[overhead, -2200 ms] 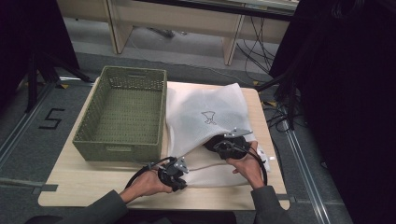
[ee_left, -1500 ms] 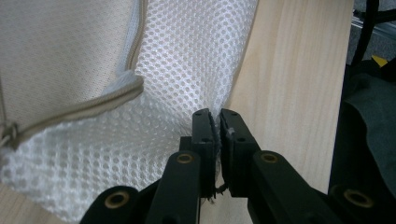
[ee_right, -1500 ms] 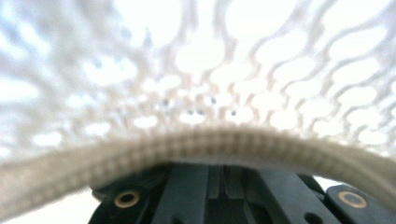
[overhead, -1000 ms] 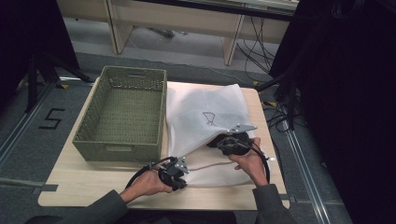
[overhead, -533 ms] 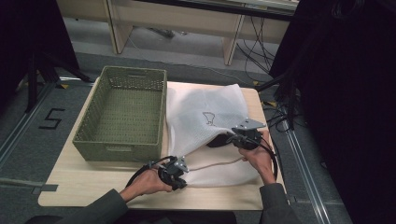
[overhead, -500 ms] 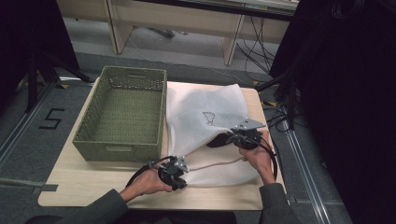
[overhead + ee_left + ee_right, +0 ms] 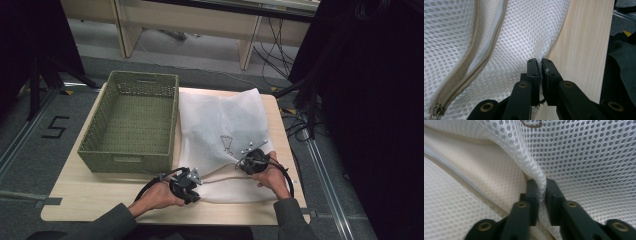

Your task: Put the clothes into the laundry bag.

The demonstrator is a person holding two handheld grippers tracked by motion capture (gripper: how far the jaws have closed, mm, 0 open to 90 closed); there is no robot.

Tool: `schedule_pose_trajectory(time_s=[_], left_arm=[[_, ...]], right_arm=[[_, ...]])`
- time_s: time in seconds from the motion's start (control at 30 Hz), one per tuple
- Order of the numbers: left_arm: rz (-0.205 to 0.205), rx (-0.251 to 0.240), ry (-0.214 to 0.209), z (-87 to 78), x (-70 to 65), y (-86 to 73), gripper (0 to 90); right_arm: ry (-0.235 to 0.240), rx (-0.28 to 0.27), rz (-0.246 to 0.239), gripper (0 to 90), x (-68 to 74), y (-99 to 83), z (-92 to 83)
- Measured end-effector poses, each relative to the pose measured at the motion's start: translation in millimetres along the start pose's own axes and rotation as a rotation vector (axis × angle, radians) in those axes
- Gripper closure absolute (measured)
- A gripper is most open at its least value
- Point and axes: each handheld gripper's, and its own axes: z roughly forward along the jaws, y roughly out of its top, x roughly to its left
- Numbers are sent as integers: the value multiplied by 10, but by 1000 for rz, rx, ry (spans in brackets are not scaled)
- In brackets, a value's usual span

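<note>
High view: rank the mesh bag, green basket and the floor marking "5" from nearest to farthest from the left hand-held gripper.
1. Mesh bag: touching, pinched in the left hand-held gripper at the bag's near edge.
2. Green basket: just beyond, up and to the left.
3. Floor marking "5": farthest, off the table at far left.

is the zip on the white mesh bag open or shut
Open, at least along the stretch in view. In the left gripper view the zip's two beige tapes spread apart on the mesh bag, with lining showing between them.

One mesh bag, one basket, one table — and two grippers, left and right.
</note>
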Motion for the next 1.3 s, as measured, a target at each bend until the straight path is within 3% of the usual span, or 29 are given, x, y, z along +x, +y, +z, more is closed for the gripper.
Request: schedule_pose_trajectory(time_s=[0.03,0.07,0.1,0.2,0.27,0.33,0.37,0.5,0.53,0.57,0.67,0.7,0.77,0.8,0.93,1.03,1.2,1.3], left_arm=[[0,0,-1,-1,2,1,842],[-1,2,0,-2,2,1,841],[-1,1,0,-1,-1,1,840],[1,3,1,-3,-2,1,835],[-1,0,-2,-1,-1,1,834],[0,4,2,-1,-1,3,835],[-1,2,0,-1,-6,3,835],[-3,0,-1,-1,-4,0,835],[-4,-3,-4,1,2,-2,836],[-4,-6,-6,1,4,-5,835],[-5,-1,-1,-1,-3,-2,835],[2,3,4,-3,-3,-1,835],[-5,-1,0,-1,-4,-1,835],[-5,-3,-4,1,2,-1,835],[-8,-4,-9,0,9,-1,835],[-5,-5,-5,0,5,-3,834],[-10,-7,-7,1,4,-4,827],[-10,-9,-14,2,-1,-5,808]], right_arm=[[-5,-22,23,637,8,3,-41],[-10,-44,18,611,25,0,-93],[-37,-102,-5,604,60,-5,-109],[-36,-202,-90,649,145,63,-228],[-57,-213,-131,709,190,118,-210],[-69,-185,-174,841,216,148,-151],[-69,-177,-172,863,229,161,-131],[31,-159,-149,867,298,184,-266],[57,-139,-160,867,297,173,-280],[66,-103,-138,866,304,156,-266],[51,-8,-134,863,251,113,-17],[38,-2,-138,863,221,119,71],[12,-1,-126,862,185,164,171],[3,1,-96,861,189,179,195],[-81,-63,-65,857,62,221,284],[-103,-68,-44,854,-1,252,315],[-63,-63,-31,810,-10,276,306],[-67,-91,-28,686,-15,244,246]])
